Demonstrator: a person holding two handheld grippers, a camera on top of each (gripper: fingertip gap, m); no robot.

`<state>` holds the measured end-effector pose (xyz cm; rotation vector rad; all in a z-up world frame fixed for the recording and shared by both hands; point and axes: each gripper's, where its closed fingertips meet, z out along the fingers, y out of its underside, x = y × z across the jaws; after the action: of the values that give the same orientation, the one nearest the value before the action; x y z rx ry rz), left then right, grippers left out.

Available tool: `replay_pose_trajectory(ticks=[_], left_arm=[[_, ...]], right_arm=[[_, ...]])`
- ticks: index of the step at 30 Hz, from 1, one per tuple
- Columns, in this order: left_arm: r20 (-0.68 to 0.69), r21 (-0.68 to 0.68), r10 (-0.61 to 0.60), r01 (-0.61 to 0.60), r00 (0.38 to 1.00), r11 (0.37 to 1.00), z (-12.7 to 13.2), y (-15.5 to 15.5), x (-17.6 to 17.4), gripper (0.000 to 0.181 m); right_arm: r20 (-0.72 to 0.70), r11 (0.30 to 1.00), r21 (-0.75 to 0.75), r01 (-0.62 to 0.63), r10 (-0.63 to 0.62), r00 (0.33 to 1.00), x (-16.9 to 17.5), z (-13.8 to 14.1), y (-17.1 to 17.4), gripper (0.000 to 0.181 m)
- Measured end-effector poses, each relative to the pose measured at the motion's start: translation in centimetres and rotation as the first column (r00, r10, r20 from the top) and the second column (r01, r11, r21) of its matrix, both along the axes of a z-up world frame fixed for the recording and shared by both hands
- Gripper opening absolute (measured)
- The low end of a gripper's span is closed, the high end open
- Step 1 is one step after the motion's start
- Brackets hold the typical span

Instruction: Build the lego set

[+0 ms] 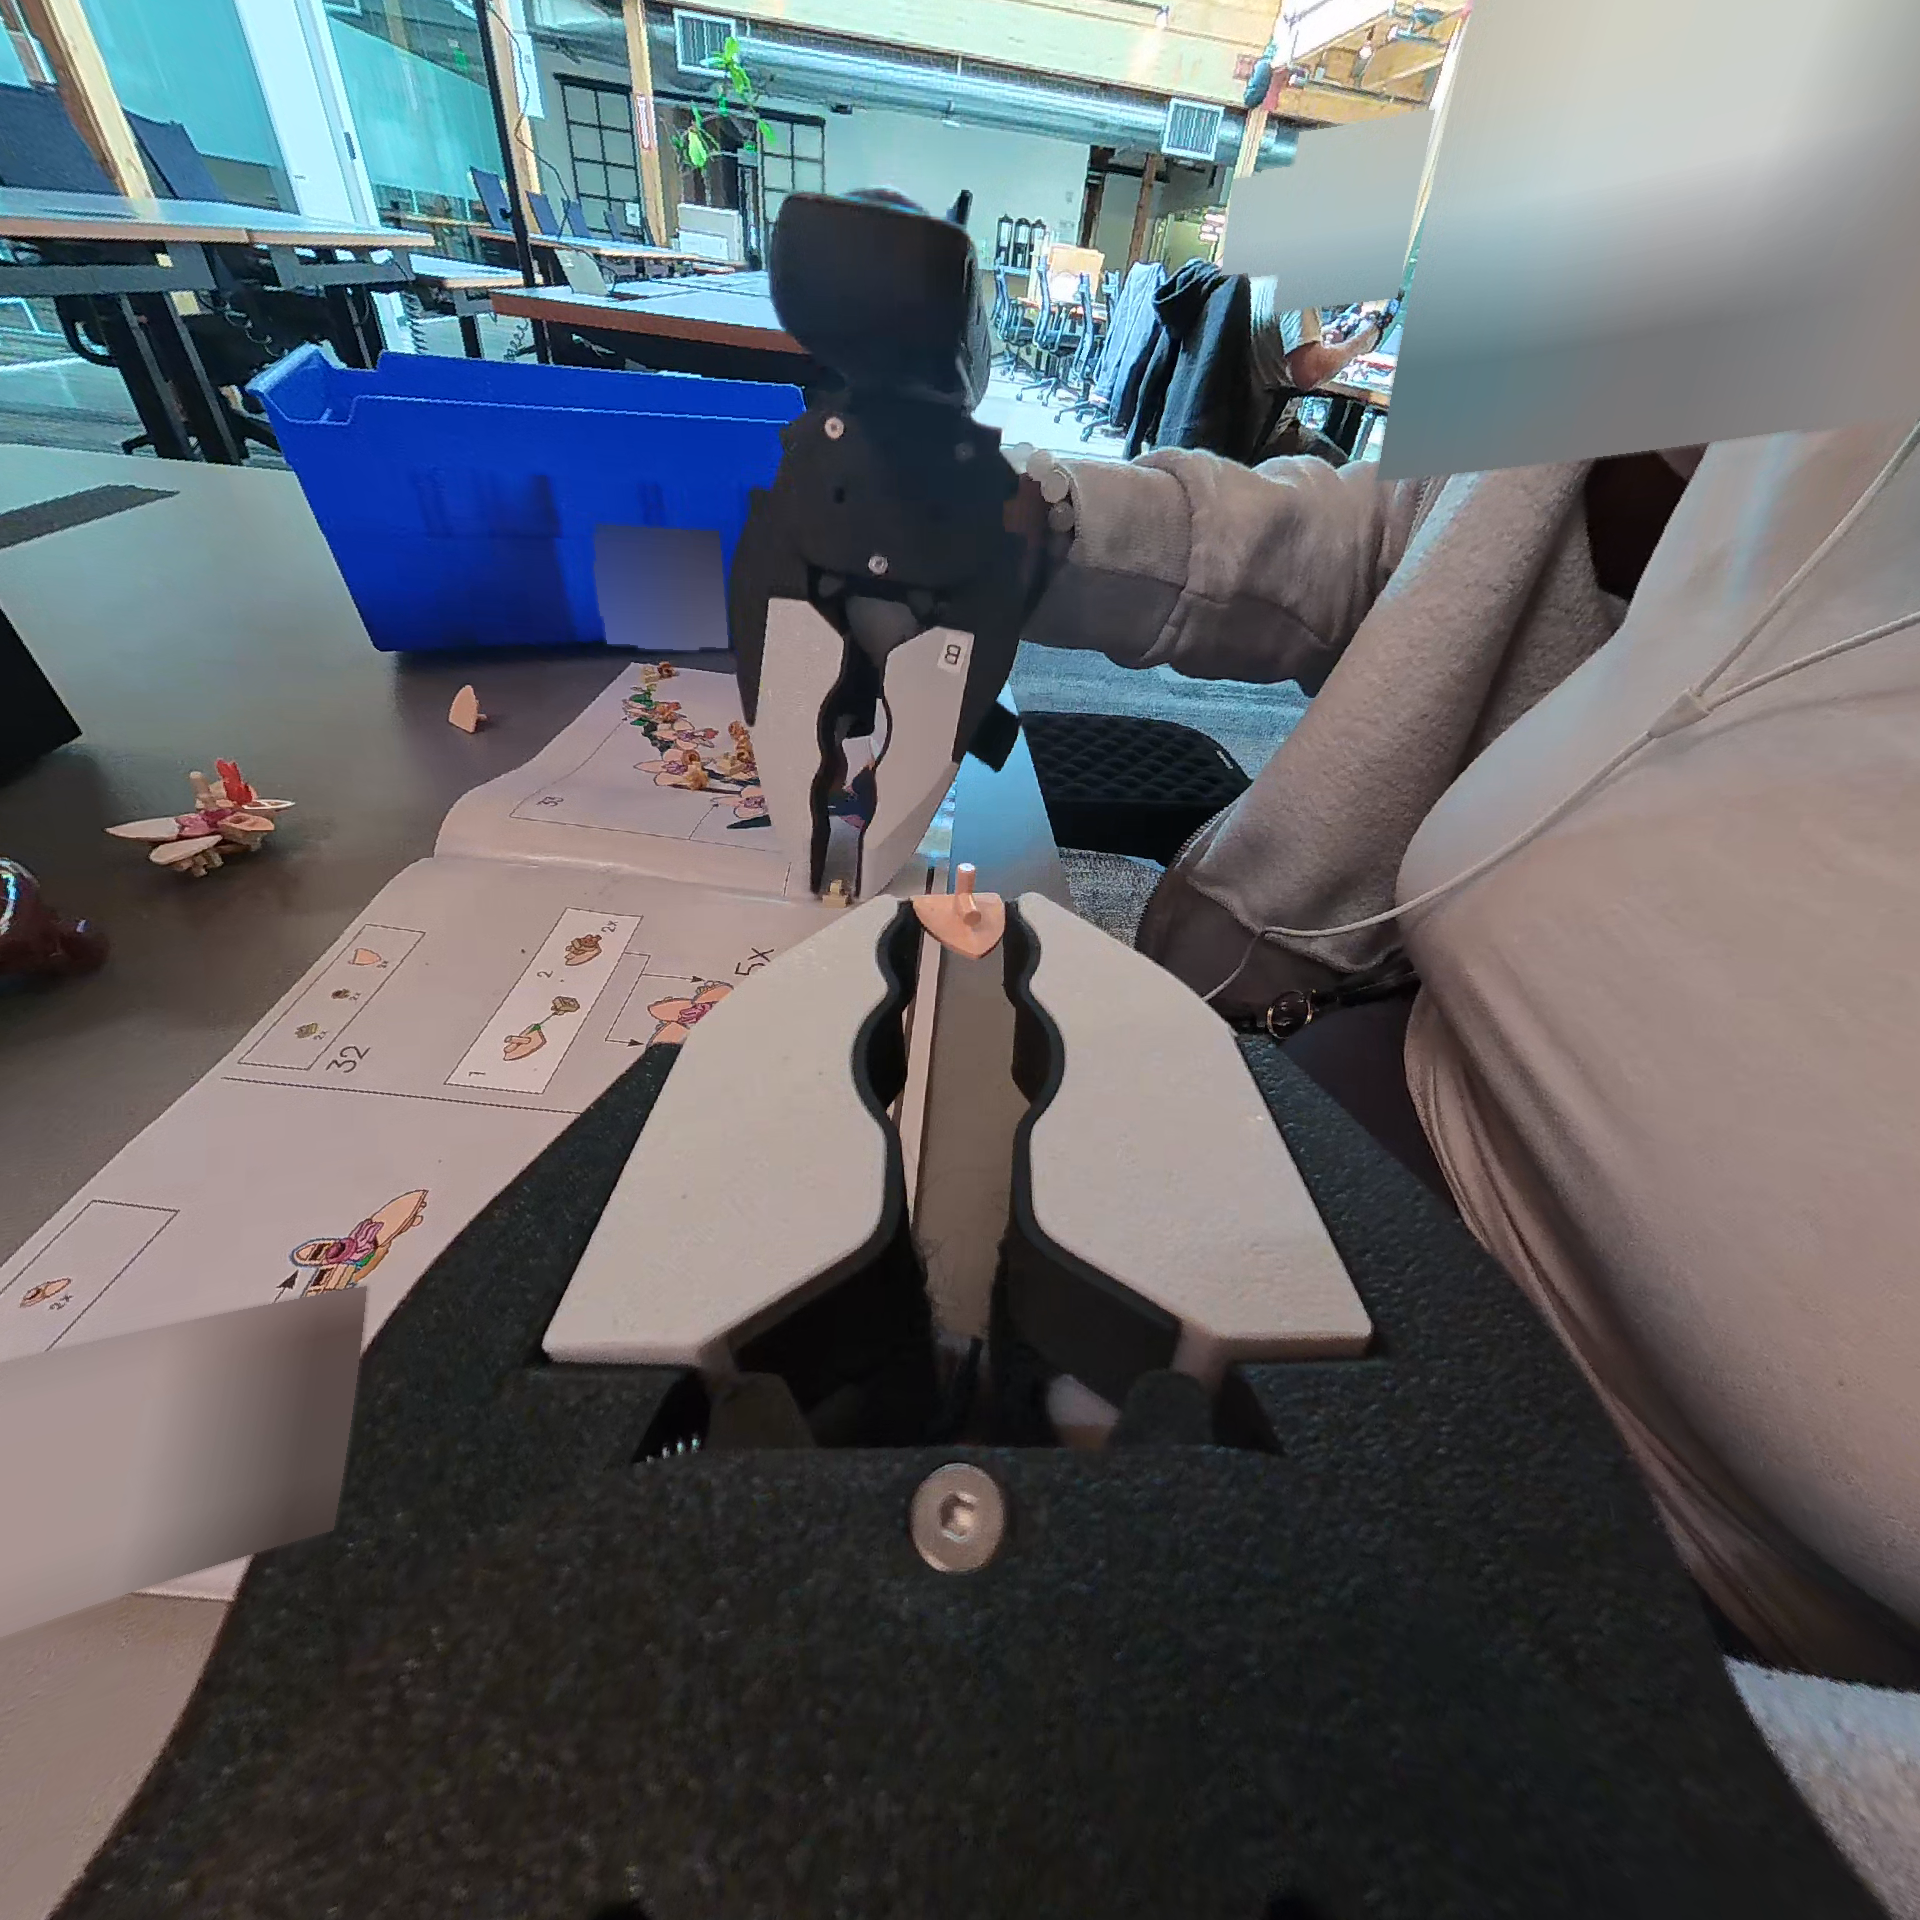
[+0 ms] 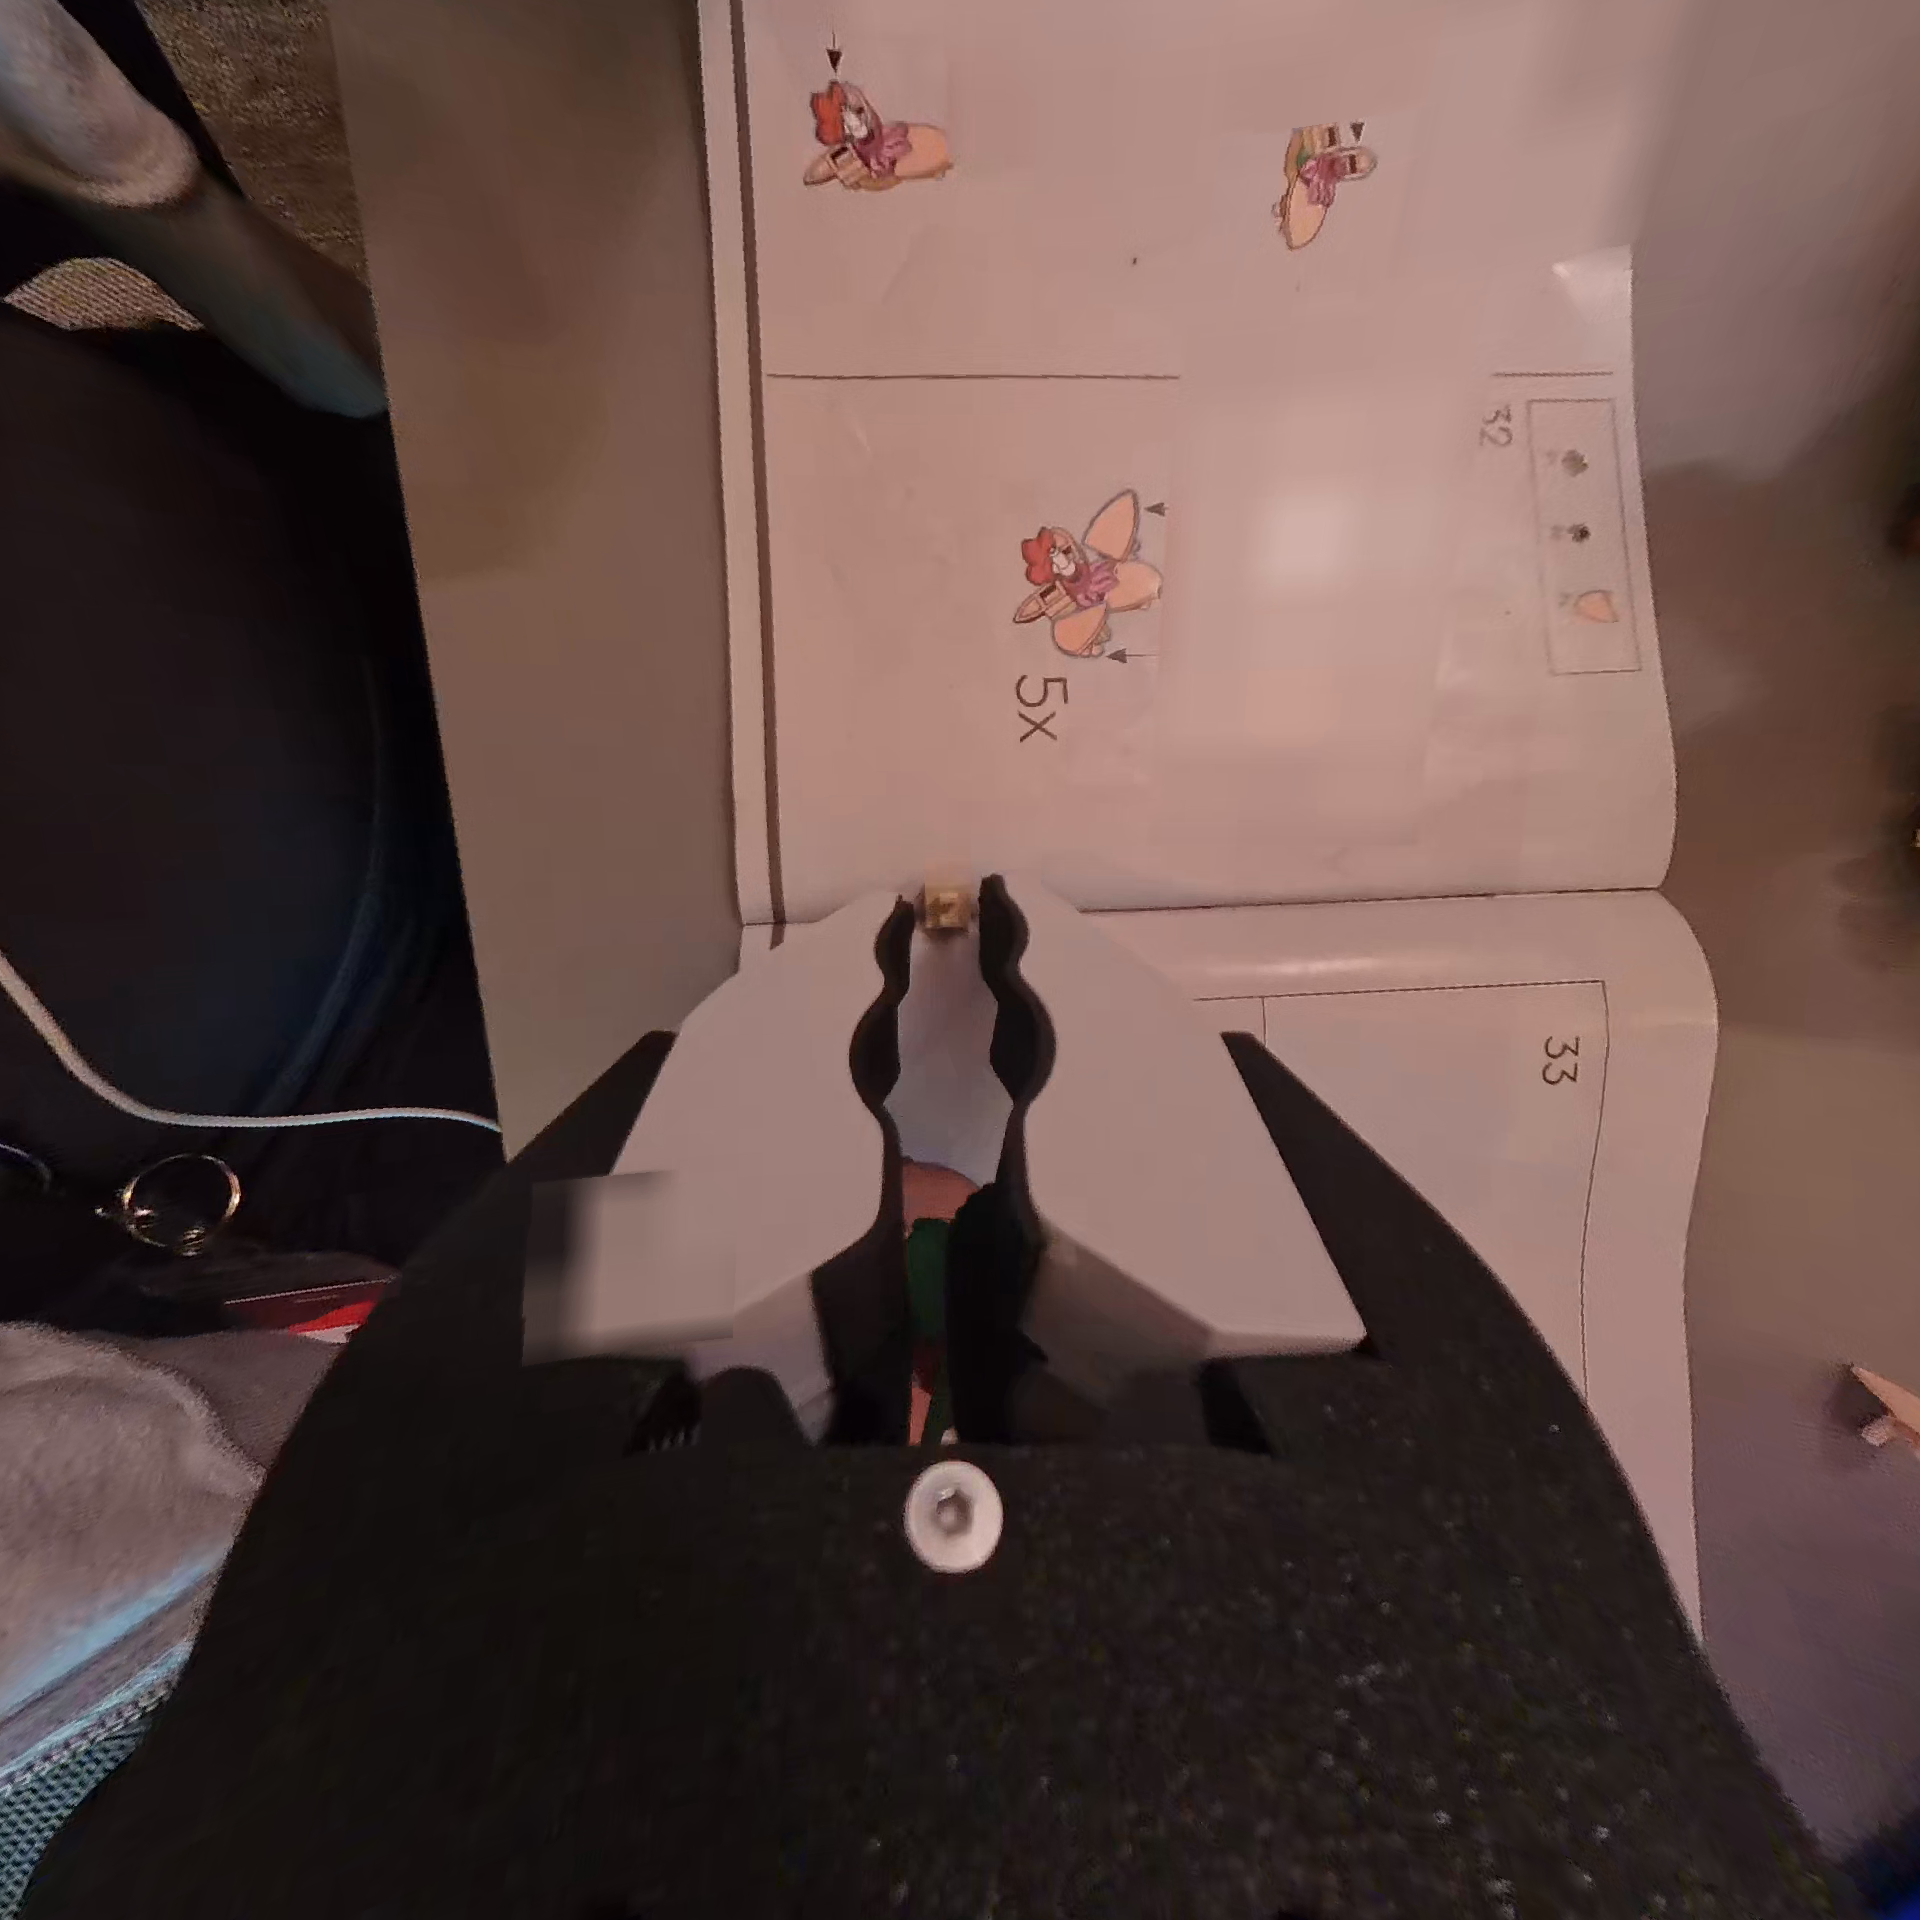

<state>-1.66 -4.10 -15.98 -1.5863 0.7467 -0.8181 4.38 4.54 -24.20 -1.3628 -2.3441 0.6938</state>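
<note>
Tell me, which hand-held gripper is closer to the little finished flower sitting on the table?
Probably left, though neither is close. The flower lies off to the left of both. The left hand-held gripper holds a petal piece; the right hand-held gripper hovers over the booklet.

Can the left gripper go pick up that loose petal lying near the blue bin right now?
Probably not yet. The left gripper is already shut on a peach petal piece, so its jaws are taken. The path to the loose petal by the blue bin looks open across the table.
</note>
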Motion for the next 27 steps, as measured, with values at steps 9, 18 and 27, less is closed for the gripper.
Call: replay_pose_trajectory(ticks=[9, 18, 27], left_arm=[[-0.001, 0.001, 0.001, -0.001, 1.0, 1.0, 0.0, 0.0, 0.0, 0.015], [-0.003, -0.001, 0.001, -0.001, 1.0, 1.0, 0.0, 0.0, 0.0, 0.015], [-0.008, -0.005, 0.002, -0.002, 1.0, 1.0, -0.1, 0.1, 0.0, 0.015]], right_arm=[[-0.139, 0.995, 0.057, 0.083, -0.074, 0.987, -1.2, 1.7, 1.3, 0.008], [-0.147, 0.99, -0.01, 0.141, -0.14, 0.979, -0.9, 0.6, 0.5, 0.025], [-0.105, 0.978, -0.039, 0.203, -0.206, 0.973, 0.4, 0.3, -0.3, 0.059]])
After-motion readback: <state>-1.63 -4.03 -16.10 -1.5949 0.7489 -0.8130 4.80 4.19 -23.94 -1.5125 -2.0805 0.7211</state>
